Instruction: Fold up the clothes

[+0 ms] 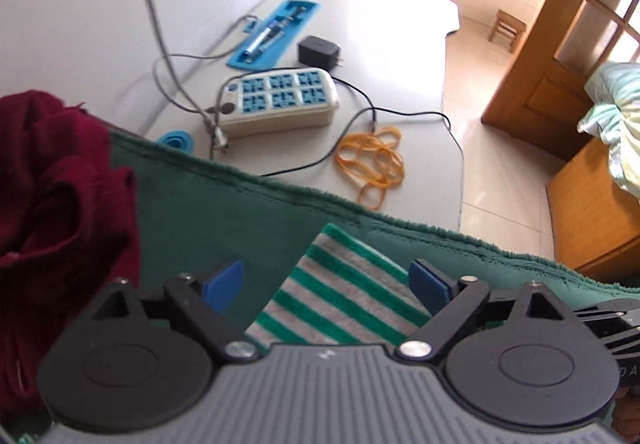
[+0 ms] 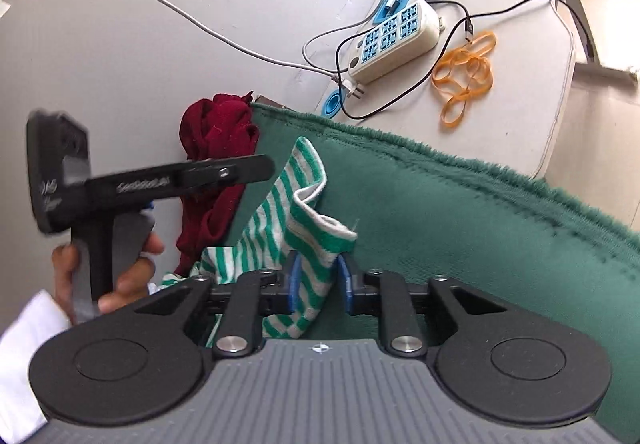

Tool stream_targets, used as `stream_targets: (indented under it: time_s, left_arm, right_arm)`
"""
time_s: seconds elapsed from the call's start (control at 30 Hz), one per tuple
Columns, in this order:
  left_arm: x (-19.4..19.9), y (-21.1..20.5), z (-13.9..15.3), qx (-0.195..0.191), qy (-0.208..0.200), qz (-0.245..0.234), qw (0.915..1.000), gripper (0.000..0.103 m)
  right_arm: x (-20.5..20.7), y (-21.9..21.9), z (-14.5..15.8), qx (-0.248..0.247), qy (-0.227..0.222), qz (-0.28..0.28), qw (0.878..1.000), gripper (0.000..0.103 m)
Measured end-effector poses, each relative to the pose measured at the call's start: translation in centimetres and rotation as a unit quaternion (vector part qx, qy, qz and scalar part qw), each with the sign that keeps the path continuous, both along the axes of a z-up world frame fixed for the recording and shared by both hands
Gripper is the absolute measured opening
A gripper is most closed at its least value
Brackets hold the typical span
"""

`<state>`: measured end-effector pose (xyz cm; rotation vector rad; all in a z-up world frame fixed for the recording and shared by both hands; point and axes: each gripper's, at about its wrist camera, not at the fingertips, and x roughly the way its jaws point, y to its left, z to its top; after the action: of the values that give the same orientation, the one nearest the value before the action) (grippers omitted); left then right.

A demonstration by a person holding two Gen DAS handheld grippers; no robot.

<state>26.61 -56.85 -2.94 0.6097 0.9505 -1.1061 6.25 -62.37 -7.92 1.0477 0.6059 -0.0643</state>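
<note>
Our right tongs (image 2: 318,284) clamp the striped cloth (image 2: 304,228) on the green mat (image 2: 460,212); our left tongs (image 1: 328,284) hang wide apart above it.

left tool (image 1: 326,286) spread wide; right tool (image 2: 320,284) pinched nearly closed.

The right gripper (image 2: 317,286), with blue-padded black fingers, pinches a fold of a green-and-white striped knit garment (image 2: 298,220) lying on a dark green plush mat (image 2: 460,212). At left, a person's hand (image 2: 116,272) holds the other black gripper beside a crumpled maroon cloth (image 2: 218,132).
</note>
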Motion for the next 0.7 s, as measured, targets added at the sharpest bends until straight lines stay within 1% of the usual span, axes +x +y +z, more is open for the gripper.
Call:
stream_targets:
  time_s: [0.1,0.2,0.27,0.33,0.37,0.47,0.53,0.6,0.67,0.7]
  left_arm:
    - [-0.3,-1.4,-0.4,0.007,0.006,-0.021,0.9997,0.093]
    - [0.2,-2.3,-1.1,0.011,0.017,-0.018,0.9996,0.094]
    - [0.6,-2.6,-1.6,0.014,0.033,-0.015,0.9992,0.096]
    - [0.6,-2.8,-2.2,0.016,0.046,-0.017,0.9987,0.096]
    - [0.6,-2.9,-2.5,0.019,0.050,-0.019,0.9984,0.095]
    - [0.1,-3.1,-3.0,0.018,0.036,-0.031,0.9987,0.097]
    - [0.3,-3.1,-2.8,0.014,0.038,-0.032,0.9987,0.097]
    - [0.6,-3.1,-2.6,0.010,0.037,-0.029,0.9988,0.092]
    - [0.7,-3.0,-2.4,0.006,0.027,-0.025,0.9993,0.077]
    - [0.8,-3.0,-2.2,0.004,0.024,-0.022,0.9995,0.073]
  right_arm:
    - [-0.1,-0.2,-0.2,-0.012,-0.006,0.009,1.000,0.005]
    - [0.1,-0.4,-0.2,-0.022,-0.008,0.021,1.000,0.004]
    - [0.2,-0.6,-0.2,-0.016,-0.010,0.025,0.999,0.007]
    - [0.3,-0.7,-0.5,-0.009,-0.017,0.025,1.000,0.010]
    - [0.4,-0.6,-0.5,-0.015,-0.020,0.026,0.999,0.010]
    - [0.8,-0.2,-0.1,-0.037,-0.027,0.031,0.998,0.015]
    - [0.9,0.0,-0.1,-0.043,-0.030,0.032,0.998,0.016]
    - [1.0,0.1,-0.1,-0.045,-0.032,0.029,0.998,0.016]
    - [1.0,0.3,0.0,-0.048,-0.034,0.027,0.998,0.020]
    - [1.1,0.4,0.1,-0.051,-0.035,0.027,0.998,0.023]
